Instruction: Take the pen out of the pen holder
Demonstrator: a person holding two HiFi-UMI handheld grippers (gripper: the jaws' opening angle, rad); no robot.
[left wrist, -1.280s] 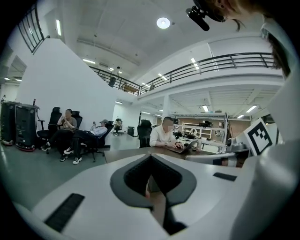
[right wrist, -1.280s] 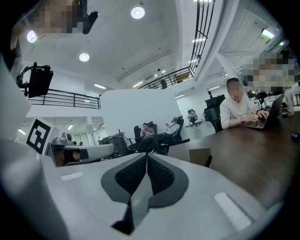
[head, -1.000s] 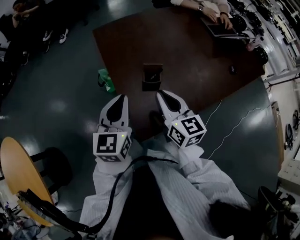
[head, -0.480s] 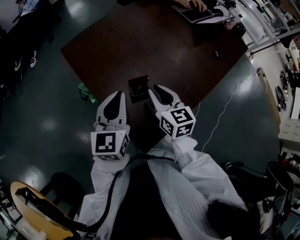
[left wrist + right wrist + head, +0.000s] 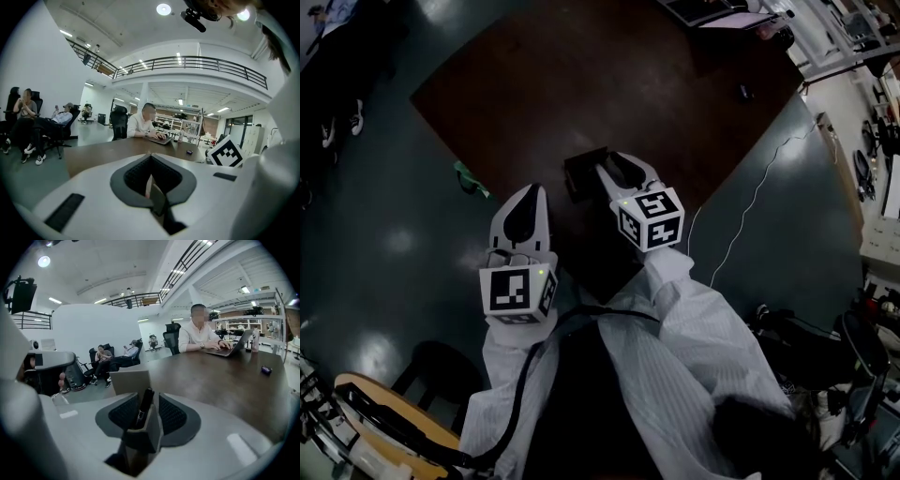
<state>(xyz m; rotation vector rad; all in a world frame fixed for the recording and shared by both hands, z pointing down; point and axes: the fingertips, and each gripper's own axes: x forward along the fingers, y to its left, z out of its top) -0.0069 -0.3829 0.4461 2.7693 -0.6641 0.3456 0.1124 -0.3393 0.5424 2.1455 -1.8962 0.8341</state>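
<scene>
Sleeves of pale cloth lead up to both grippers. The left gripper hangs nearer, over the dark floor just short of the table. Its jaws are pressed together at the tips with nothing caught between them.

The right gripper is over the table's near edge with its jaws parted. In the right gripper view the pen holder stands in the gap, and the pen leans up out of it. I cannot tell whether the pads touch the holder's walls. From above, that gripper covers part of the holder, and the pen cannot be made out.

Farther along the right side of the table lies a small dark object, too small to name. At the far edge a person sits at a laptop, which the top of the head view cuts off.
</scene>
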